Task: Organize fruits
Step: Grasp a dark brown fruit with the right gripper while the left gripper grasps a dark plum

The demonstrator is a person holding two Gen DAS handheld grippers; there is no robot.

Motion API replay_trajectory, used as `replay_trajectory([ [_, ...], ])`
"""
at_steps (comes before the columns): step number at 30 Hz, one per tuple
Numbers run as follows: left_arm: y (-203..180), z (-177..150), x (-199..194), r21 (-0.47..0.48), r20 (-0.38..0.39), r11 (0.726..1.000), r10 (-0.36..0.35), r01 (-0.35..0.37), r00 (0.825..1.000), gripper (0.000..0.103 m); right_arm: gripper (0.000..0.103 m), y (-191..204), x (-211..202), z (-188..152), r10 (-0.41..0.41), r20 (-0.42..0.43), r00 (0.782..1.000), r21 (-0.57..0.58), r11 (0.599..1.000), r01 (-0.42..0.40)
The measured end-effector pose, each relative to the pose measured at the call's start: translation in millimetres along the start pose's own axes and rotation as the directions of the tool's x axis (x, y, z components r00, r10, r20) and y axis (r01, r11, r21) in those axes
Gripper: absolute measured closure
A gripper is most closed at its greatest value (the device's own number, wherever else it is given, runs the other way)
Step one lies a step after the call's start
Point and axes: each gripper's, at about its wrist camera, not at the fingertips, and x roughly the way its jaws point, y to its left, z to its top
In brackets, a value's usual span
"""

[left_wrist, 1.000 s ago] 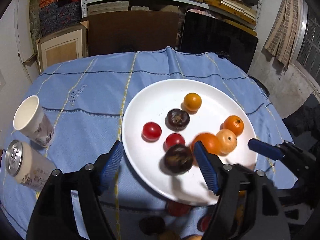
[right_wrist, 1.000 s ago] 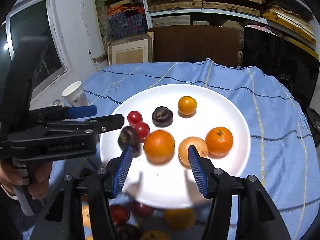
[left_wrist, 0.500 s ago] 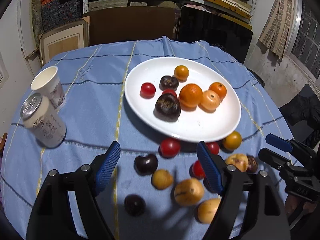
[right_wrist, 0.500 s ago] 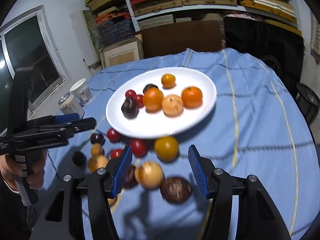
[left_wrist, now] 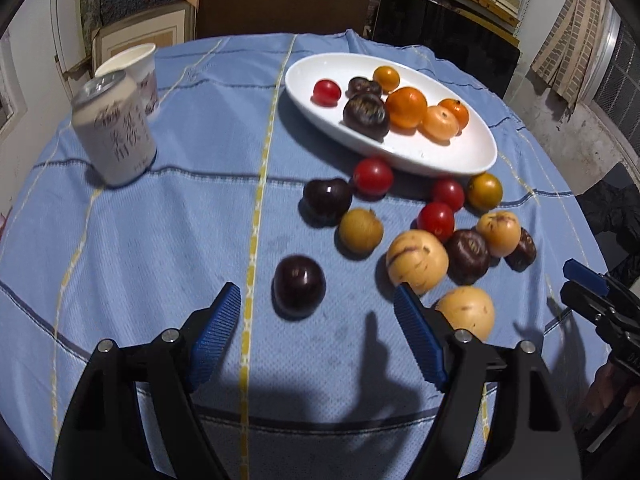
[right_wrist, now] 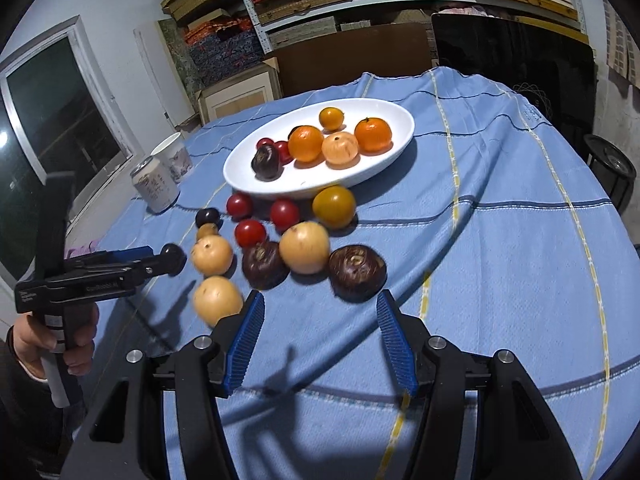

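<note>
Nearest the left wrist camera, the left gripper [left_wrist: 318,336] stands with jaws wide and empty, a dark plum [left_wrist: 298,286] on the cloth just ahead of them. The right gripper [right_wrist: 320,340] has moderately open, empty jaws, with a dark ribbed fruit [right_wrist: 357,267] just ahead. Risk: the loose fruits are round and crowded; a pad nudging one could roll it across the tablecloth [left_wrist: 160,240] or into its neighbours. Counts, left view: twelve loose fruits on the cloth; beyond them, six visible on the white plate [left_wrist: 460,156], a seventh shown by the right view; one can [left_wrist: 116,130]; one paper cup [left_wrist: 138,64].
</note>
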Motion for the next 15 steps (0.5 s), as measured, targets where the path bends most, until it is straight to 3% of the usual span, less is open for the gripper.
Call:
replay_trajectory([
  [7,0.2,-8.9,2.9,0.001,-0.020,1.000,0.004,-0.004,1.000,0.026,0.044,7.1,1.2,-6.2,-0.017,-0.008,1.000,-0.035,0.999,0.017],
  [15,2.0,-10.7,6.1,-0.003,-0.029,1.000,0.008,-0.008,1.000,0.026,0.048,8.4,31.2,9.5,-0.209,-0.041,0.977,-0.134,0.970,0.202],
])
